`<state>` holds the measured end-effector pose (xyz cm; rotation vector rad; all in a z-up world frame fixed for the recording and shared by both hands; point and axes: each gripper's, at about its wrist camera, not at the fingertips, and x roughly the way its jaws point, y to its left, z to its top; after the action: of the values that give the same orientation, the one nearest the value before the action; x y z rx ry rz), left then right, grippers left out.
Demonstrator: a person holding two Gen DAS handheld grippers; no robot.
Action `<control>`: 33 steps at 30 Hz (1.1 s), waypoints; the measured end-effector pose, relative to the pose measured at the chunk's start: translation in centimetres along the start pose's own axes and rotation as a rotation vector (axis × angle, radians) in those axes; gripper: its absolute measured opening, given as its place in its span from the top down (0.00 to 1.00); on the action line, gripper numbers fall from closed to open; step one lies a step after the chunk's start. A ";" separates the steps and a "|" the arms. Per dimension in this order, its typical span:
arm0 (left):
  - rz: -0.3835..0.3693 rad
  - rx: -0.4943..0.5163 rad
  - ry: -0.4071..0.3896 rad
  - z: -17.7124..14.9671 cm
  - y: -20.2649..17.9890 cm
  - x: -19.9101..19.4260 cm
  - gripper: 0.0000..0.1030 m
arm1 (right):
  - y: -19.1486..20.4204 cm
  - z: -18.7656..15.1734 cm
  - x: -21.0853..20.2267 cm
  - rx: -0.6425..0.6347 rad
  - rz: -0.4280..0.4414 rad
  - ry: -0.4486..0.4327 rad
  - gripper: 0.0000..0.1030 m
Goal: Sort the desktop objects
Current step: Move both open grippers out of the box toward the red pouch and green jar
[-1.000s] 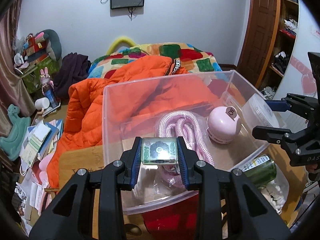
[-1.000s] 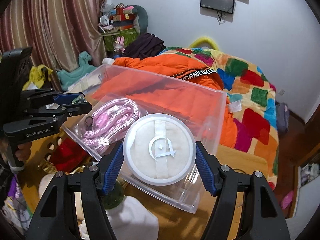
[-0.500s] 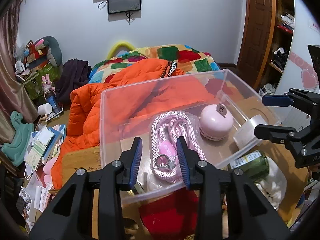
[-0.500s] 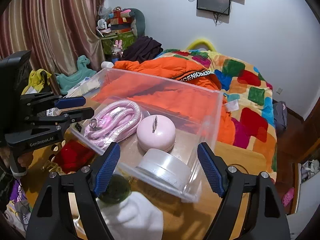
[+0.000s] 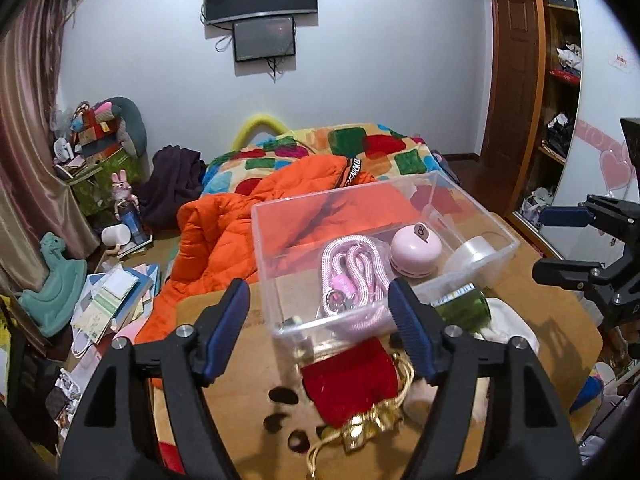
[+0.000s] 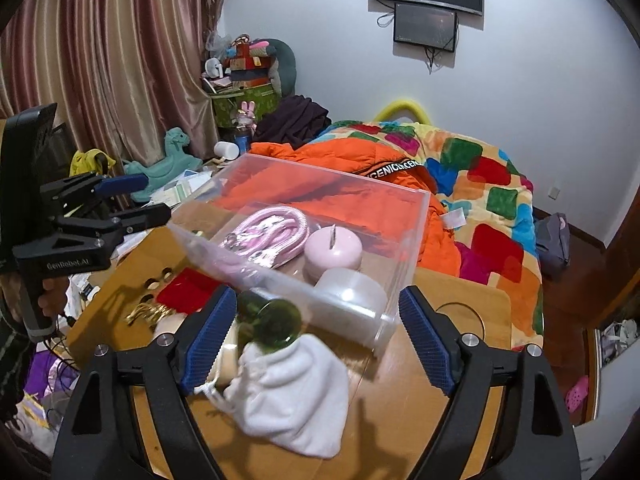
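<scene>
A clear plastic bin [image 5: 264, 240] [image 6: 412, 232] stands on the wooden table. It holds a pink rope [image 5: 352, 272] [image 6: 276, 224], a pink round case [image 5: 416, 246] [image 6: 334, 246], a white round puff box [image 5: 470, 256] [image 6: 354, 292] and a small box at its near left corner [image 5: 290, 322]. My left gripper [image 5: 320, 328] is open and empty, above the table in front of the bin. My right gripper [image 6: 312, 332] is open and empty, above a green jar [image 6: 276, 316] [image 5: 464, 306] and a white pouch [image 6: 296, 396].
A red pouch [image 5: 348, 380] [image 6: 186, 290] with gold trinkets [image 5: 372, 420] lies on the table [image 5: 248, 360] in front of the bin. An orange jacket [image 5: 224, 232] and a colourful blanket [image 6: 492, 200] lie on the bed behind. Clutter covers the floor at the left.
My left gripper let go of the small green box into the bin and opened wide. My right gripper let go of the white puff box into the bin. Both pulled back.
</scene>
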<state>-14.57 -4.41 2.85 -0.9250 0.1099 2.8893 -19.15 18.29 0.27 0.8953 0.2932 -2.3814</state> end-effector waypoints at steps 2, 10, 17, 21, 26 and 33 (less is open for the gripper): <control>0.005 -0.003 -0.004 -0.5 0.2 -0.9 0.29 | 0.4 -0.4 -0.5 -0.004 0.000 -0.003 0.21; 0.031 0.038 0.039 -3.6 0.1 -1.9 0.24 | 1.0 -3.0 -1.0 -0.002 0.002 0.020 0.21; 0.004 0.066 0.113 -7.2 -0.2 -0.9 0.24 | 0.8 -6.1 -0.2 0.010 0.018 0.079 0.19; -0.026 0.020 0.162 -8.2 0.1 0.5 0.24 | 0.4 -7.6 0.8 0.031 0.020 0.113 0.19; -0.070 -0.070 0.196 -7.4 0.9 2.3 0.24 | -0.5 -7.4 1.5 0.076 0.030 0.117 0.19; -0.066 -0.081 0.264 -6.6 -0.2 5.5 0.14 | -0.7 -4.8 2.2 0.118 0.073 0.059 0.19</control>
<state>-15.22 -4.47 -5.72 -1.2954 -0.0166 2.7151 -18.35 19.71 -4.76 1.0148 0.1416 -2.3275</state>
